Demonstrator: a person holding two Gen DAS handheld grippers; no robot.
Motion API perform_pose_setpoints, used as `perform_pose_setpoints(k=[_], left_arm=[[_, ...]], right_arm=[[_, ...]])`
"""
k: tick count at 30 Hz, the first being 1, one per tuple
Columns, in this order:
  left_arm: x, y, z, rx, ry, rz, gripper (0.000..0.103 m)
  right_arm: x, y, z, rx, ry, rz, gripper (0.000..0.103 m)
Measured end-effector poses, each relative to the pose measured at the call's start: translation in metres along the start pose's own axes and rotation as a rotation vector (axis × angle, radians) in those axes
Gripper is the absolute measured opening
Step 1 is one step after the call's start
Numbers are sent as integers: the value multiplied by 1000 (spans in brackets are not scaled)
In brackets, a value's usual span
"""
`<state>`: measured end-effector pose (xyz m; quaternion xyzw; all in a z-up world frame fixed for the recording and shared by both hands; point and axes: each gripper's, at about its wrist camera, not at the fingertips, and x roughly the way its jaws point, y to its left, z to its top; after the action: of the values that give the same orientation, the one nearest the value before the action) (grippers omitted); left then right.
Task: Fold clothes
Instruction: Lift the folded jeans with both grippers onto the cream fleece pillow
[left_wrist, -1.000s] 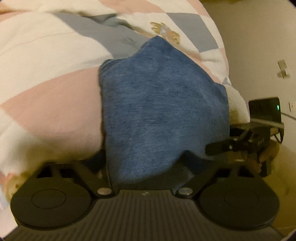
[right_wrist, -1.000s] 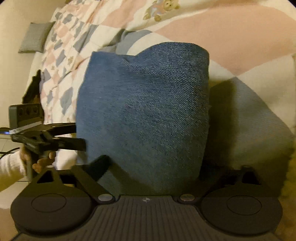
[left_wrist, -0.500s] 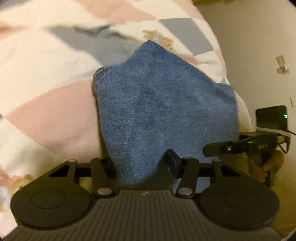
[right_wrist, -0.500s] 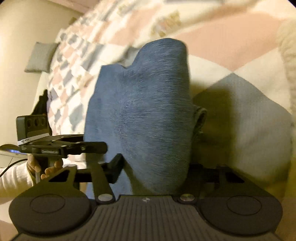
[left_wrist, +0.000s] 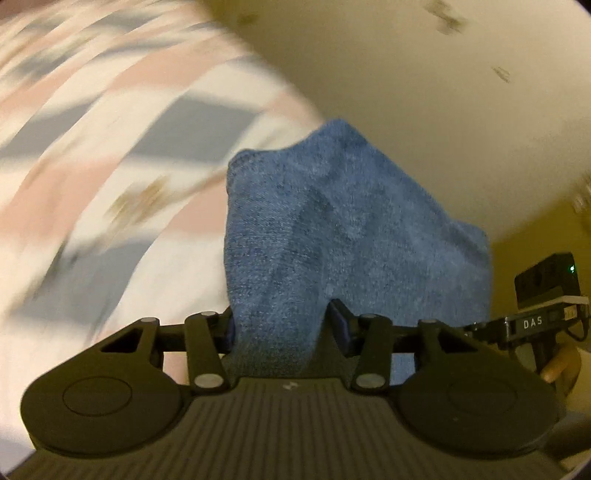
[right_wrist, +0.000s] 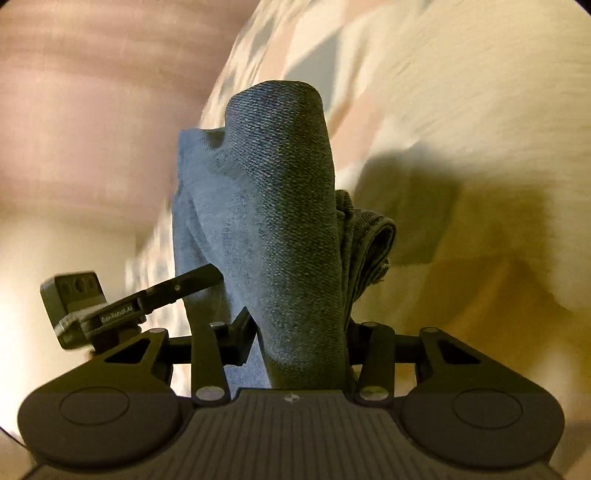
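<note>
Blurred behind everything lies a checked quilt of pink, grey and white, with a pale wall to the far right in the left view. Nearest, the left gripper is clenched on the near edge of a blue cloth, which rises between its fingers into a rounded peak. The right gripper likewise pinches the cloth, bunched in thick folds that spill to its right. Each camera sees the other gripper just beside the cloth, and a hand shows at the right edge.
</note>
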<state>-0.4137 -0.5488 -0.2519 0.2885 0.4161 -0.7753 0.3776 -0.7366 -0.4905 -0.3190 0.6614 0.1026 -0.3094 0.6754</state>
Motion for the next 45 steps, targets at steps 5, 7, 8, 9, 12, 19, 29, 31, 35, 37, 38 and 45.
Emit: perform_pose_setpoints(k=[5, 7, 8, 9, 12, 19, 29, 31, 35, 37, 38, 45], left_arm=[[53, -66, 94, 294, 41, -142, 41], [81, -95, 129, 410, 61, -194, 41], [94, -107, 142, 450, 71, -212, 41], [106, -119, 154, 489, 82, -230, 41], [146, -147, 177, 578, 125, -254, 41], [227, -166, 177, 668, 219, -208, 42], [212, -148, 166, 639, 38, -6, 45], [185, -144, 164, 628, -25, 17, 41], [143, -133, 129, 635, -74, 36, 29], [139, -127, 108, 639, -59, 64, 28], [143, -122, 99, 623, -39, 80, 27], [171, -106, 59, 610, -44, 162, 27]], right_arm=[[-69, -20, -3, 198, -305, 21, 43], [-87, -30, -1, 259, -421, 25, 43], [-94, -36, 0, 284, -471, 28, 43], [-100, -42, 2, 309, -516, 33, 43], [-108, -64, 5, 380, -613, 43, 43], [-86, -126, 17, 546, -665, 46, 46], [-116, -117, 27, 434, -613, -182, 76], [-124, -88, 15, 331, -631, -319, 77], [-121, -20, -11, -62, -628, -582, 72], [-97, 15, -22, -273, -570, -614, 72], [-80, 27, -25, -351, -528, -617, 71], [5, 19, -54, -602, -373, -824, 70]])
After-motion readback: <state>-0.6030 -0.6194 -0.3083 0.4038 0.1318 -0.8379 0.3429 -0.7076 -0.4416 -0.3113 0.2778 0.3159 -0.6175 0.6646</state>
